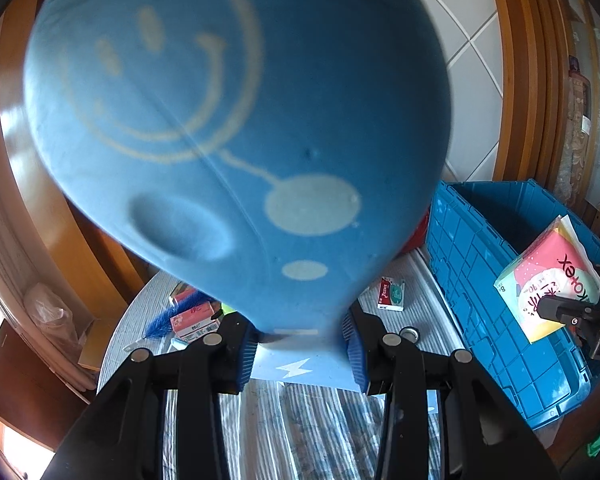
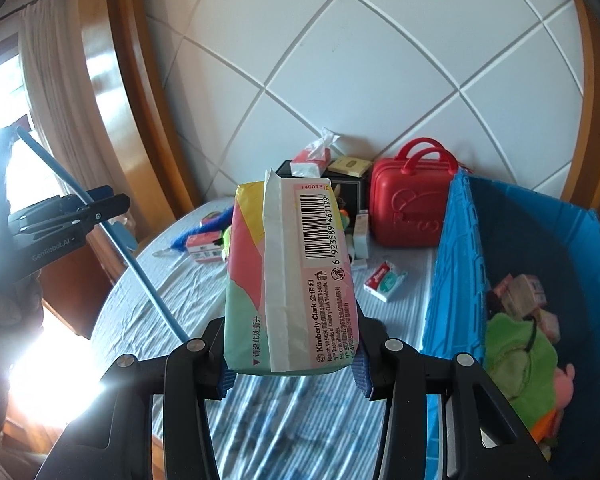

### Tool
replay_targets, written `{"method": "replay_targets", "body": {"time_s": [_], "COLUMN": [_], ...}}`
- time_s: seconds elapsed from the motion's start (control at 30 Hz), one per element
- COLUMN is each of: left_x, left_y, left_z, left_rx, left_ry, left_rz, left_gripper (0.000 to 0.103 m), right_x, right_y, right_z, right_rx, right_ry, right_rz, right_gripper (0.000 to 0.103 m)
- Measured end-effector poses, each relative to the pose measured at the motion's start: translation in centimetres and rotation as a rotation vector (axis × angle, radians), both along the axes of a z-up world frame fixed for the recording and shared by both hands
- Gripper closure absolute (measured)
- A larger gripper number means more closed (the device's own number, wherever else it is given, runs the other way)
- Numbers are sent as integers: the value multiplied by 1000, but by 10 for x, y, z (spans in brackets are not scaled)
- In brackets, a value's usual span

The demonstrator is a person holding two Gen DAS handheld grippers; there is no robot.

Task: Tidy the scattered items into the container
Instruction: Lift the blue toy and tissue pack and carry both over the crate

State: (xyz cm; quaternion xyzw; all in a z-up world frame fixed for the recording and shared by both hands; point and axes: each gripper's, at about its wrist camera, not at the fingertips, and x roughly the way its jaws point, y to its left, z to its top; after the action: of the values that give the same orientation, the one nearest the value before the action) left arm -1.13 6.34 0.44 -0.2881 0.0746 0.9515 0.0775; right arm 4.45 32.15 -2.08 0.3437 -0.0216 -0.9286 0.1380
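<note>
My left gripper (image 1: 302,354) is shut on the narrow end of a flat blue paddle-like fan (image 1: 236,120) printed with a smiley face, held up above the table; from the right wrist view it shows edge-on as a thin blue strip (image 2: 100,224). My right gripper (image 2: 290,372) is shut on a pastel pack of Kotex pads (image 2: 288,276), held above the table beside the blue crate (image 2: 452,280). The pack also shows in the left wrist view (image 1: 548,280), over the crate (image 1: 480,264). The crate holds a green plush toy (image 2: 516,360) and small boxes (image 2: 524,292).
On the striped tablecloth lie a red-and-green small box (image 2: 385,280), a pink box (image 1: 192,316), a blue feathery item (image 2: 204,228) and a round metal lid (image 1: 410,335). A red toy suitcase (image 2: 410,204), a black box and tissue packs stand at the back by the tiled wall.
</note>
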Motion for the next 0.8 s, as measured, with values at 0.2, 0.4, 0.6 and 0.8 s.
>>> {"method": "replay_targets", "body": {"time_s": [0.2, 0.4, 0.6, 0.8], "left_x": [-6, -15, -24, -35], "left_y": [33, 69, 106, 148], "left_z": [12, 25, 34, 36], "left_rx": [-7, -17, -27, -36], "left_ry": [27, 52, 69, 72], "left_rz": [-29, -76, -135, -211], "left_gripper": [65, 65, 65, 65], "right_x": [4, 2, 7, 14], "right_y": [34, 72, 110, 143], "right_z": [11, 17, 22, 24], "right_rx": [-12, -21, -28, -24], "right_ry": [26, 45, 59, 70], "right_rz": [-28, -75, -132, -196], "right_gripper": [59, 59, 59, 59]}}
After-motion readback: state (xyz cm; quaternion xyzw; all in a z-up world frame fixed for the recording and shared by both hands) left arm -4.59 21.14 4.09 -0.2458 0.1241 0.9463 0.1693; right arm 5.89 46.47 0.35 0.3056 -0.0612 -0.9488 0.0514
